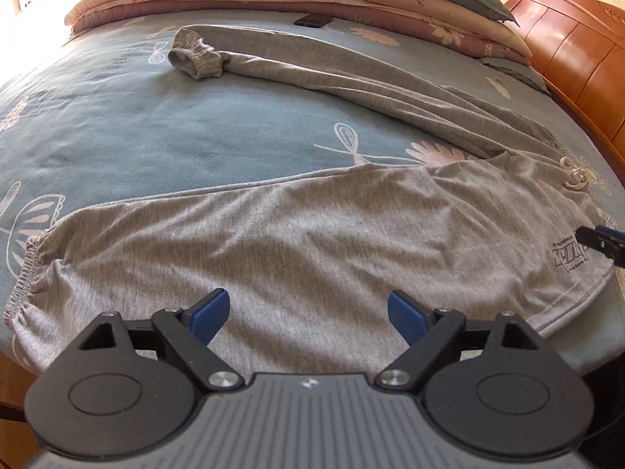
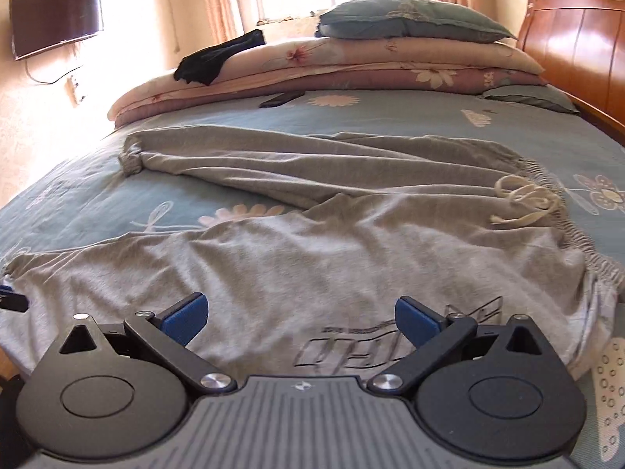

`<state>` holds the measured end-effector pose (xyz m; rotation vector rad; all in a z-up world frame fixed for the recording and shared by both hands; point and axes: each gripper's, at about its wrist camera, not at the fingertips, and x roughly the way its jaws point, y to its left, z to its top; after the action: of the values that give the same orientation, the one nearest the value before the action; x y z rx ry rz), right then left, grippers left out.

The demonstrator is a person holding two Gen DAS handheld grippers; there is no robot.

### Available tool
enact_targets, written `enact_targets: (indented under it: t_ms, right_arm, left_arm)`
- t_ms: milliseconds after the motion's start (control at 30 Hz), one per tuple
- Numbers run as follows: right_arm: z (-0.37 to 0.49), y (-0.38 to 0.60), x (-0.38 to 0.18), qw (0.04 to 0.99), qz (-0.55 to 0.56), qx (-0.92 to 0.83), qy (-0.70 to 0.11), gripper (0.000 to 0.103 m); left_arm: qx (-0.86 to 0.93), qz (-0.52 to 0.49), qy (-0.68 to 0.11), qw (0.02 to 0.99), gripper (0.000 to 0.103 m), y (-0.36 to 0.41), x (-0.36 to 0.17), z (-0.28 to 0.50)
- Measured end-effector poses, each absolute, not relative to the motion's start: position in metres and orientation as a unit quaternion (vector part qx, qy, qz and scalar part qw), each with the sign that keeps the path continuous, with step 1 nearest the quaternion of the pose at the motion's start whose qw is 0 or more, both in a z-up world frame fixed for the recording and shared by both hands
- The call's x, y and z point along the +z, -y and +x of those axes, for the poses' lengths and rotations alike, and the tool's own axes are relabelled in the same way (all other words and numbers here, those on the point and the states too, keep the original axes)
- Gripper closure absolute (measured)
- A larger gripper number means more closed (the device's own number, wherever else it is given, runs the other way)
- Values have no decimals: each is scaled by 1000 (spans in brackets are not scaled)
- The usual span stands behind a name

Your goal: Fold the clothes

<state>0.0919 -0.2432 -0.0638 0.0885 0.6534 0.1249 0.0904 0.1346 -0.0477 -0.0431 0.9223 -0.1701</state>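
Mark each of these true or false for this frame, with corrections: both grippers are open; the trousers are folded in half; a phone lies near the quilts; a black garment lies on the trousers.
1. Both the left gripper and the right gripper are open. True.
2. The grey trousers are folded in half. False: the legs lie spread apart.
3. A dark phone lies near the folded quilts. True.
4. A black garment lies on the trousers. False: it lies on the quilts.
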Motion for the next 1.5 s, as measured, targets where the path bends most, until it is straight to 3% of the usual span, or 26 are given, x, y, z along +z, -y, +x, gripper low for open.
enact_targets:
  t_ms: [300, 567, 800, 1033, 1500]
  right_arm:
    - [134, 338, -104, 916, 117, 29, -384, 0]
    - [111, 392, -89, 909, 232, -25, -346, 0]
    - [111, 377, -75, 929, 185, -45, -317, 0]
    - [120, 374, -83, 916, 154, -80, -360, 0]
    - [108, 374, -84, 922, 91, -116, -357, 0]
  left_arm:
    - [-121, 1, -460, 879, 15, -68, -41, 96]
    - [-152, -8, -466, 872, 15, -15, -20, 109]
    - [-204, -43, -458, 864, 15, 68, 5, 134]
    - [-239, -49, -432, 868, 10, 108, 58, 146]
    - [-225, -41, -497, 837, 10, 101, -89, 83]
